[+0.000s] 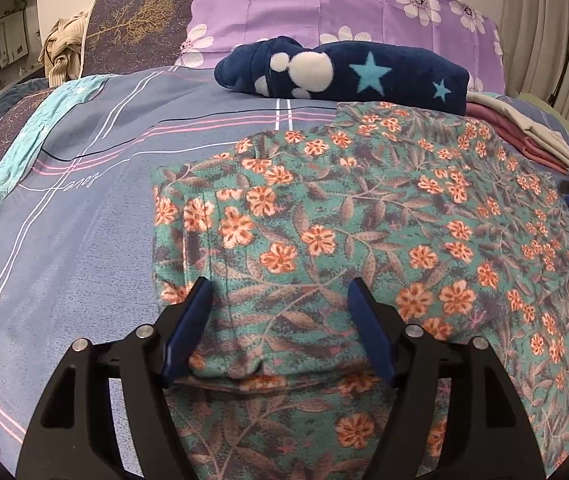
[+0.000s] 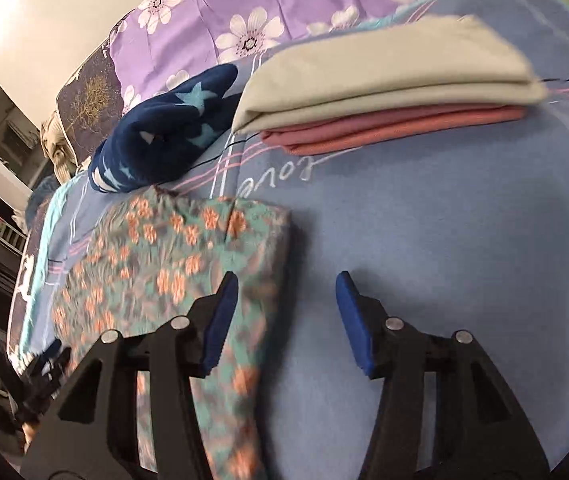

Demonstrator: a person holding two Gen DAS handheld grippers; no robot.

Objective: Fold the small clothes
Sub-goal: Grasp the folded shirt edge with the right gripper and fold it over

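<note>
- My left jaws (image 1: pixel 280 296) stand wide, nothing pinched: the fold of the floral garment (image 1: pixel 364 216) lies under and between the blue pads, but they do not press on it.
- My right jaws (image 2: pixel 286 290) stand partly apart and hold nothing; one pad hangs over the garment's right edge (image 2: pixel 172 264), the other over bare bedsheet (image 2: pixel 444 264). That view is smeared, so I cannot tell whether a pad brushes the cloth.
- The garment lies flat on the bed as a folded rectangle, its near hem doubled over just in front of my left jaws. I judge this fold laid, with perhaps one more to come.
- Risk: the doubled hem looks soft and puffy; pulling the left jaws back low could drag a pad through it and spring the fold open.
- Risk: if the right jaws close where they are, they may catch only the top layer, or a pinch of bedsheet too, and skew the rectangle.
- Around: a navy star-print fleece (image 1: pixel 344 70) lies just beyond the garment's far edge, so a fold thrown away from me could land against it.
- A finished stack, beige folded cloth (image 2: pixel 384 80) on pink folded cloth (image 2: pixel 396 126), sits to the right, well apart; the way there over the sheet looks clear.
- A purple flowered pillow (image 1: pixel 344 8) lies behind everything.
</note>
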